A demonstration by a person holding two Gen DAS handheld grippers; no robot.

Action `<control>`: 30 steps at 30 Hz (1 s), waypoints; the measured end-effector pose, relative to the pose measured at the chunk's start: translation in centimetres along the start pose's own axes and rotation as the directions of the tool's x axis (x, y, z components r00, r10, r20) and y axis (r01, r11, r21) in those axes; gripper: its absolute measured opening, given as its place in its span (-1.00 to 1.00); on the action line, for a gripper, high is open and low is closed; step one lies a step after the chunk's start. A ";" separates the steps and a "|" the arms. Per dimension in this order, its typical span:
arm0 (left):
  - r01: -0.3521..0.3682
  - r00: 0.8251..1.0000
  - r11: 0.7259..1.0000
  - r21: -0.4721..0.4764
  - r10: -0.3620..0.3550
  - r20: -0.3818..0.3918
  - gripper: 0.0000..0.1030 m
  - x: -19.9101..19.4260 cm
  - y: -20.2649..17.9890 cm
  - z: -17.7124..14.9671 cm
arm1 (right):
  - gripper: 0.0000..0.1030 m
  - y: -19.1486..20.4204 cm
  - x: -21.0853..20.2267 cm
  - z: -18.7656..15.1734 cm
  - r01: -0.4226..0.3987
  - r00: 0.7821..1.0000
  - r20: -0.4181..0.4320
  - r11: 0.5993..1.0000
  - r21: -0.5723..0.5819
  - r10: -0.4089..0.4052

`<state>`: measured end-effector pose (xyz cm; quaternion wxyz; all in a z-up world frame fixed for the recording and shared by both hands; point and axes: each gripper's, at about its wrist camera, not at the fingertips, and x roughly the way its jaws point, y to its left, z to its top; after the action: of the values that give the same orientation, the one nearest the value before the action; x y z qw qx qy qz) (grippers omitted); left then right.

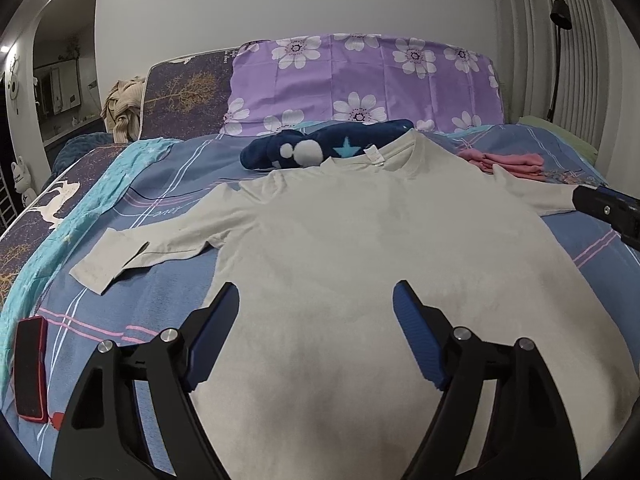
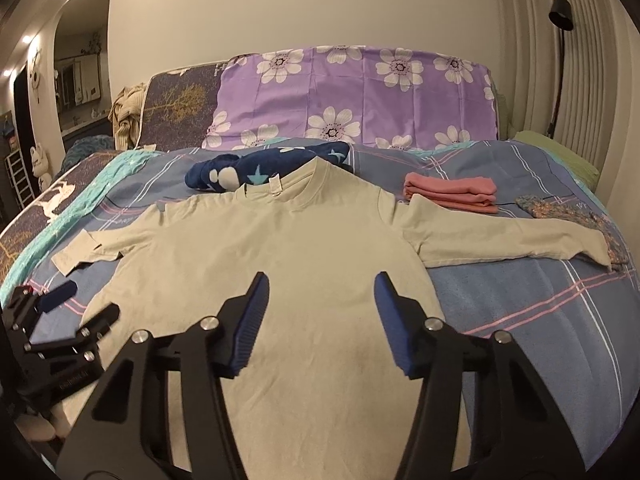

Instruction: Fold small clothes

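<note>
I have the beige long-sleeved shirt (image 2: 280,240) spread flat on the bed, front side down by the look of the neck tag (image 2: 275,184), collar pointing away from me toward the purple flowered pillow (image 2: 360,92). Both sleeves lie stretched out sideways on the blue plaid bedcover (image 2: 520,312); the cuff of the sleeve on my left is folded back on itself, and the cuff on my right reaches a patterned crocheted piece (image 2: 560,208) near the bed's edge. My left tongs (image 1: 316,300) hang over the lower left part of the shirt's body with the jaws spread wide and nothing between them, the blue pads clear of the cloth as far as I can see. My right tongs (image 2: 322,288) hang over the lower middle of the shirt, jaws at a middling gap, also with nothing gripped. In the right wrist view the left tongs show at the lower left edge, just beside the shirt's hem. Beyond the collar, touching it, lies a dark blue garment with stars and white dots (image 1: 320,146). A folded pink garment (image 2: 452,192) sits just past the right shoulder. A phone in a red case (image 1: 30,368) lies on the bedcover at my far left, apart from the shirt. A black floor lamp (image 1: 560,20) stands by the curtain on the right
</note>
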<state>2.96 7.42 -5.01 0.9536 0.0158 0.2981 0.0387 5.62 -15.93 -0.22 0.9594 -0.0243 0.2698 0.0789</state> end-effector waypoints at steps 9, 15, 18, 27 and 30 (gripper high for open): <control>-0.262 0.962 0.963 -0.066 0.254 -0.099 0.42 3.4 11.8 0.3 | 0.16 2.4 3.2 0.5 -0.051 0.996 -0.083 0.992 -0.117 0.041; -0.402 0.899 0.912 -0.083 0.376 -0.227 0.26 6.4 20.9 -0.3 | 0.29 3.9 5.2 0.2 -0.072 0.991 -0.122 0.983 -0.168 0.052; -0.377 0.898 0.922 -0.088 0.341 -0.277 0.11 8.0 23.2 -1.1 | 0.29 4.0 6.6 0.0 -0.078 0.986 -0.161 0.984 -0.158 0.052; -0.391 0.872 0.920 -0.006 0.368 -0.322 0.05 12.9 25.2 -2.0 | 0.33 4.8 9.1 -0.1 -0.086 0.975 -0.214 0.985 -0.150 0.052; -0.364 0.887 0.930 -0.054 0.328 -0.326 -0.89 13.5 26.5 -1.4 | 0.33 5.1 9.6 -0.1 -0.087 0.973 -0.223 0.983 -0.163 0.049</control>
<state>11.47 34.99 -12.42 0.8716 0.0084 0.4345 0.2269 12.78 -9.57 -5.32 0.9150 -0.1059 0.3665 0.1318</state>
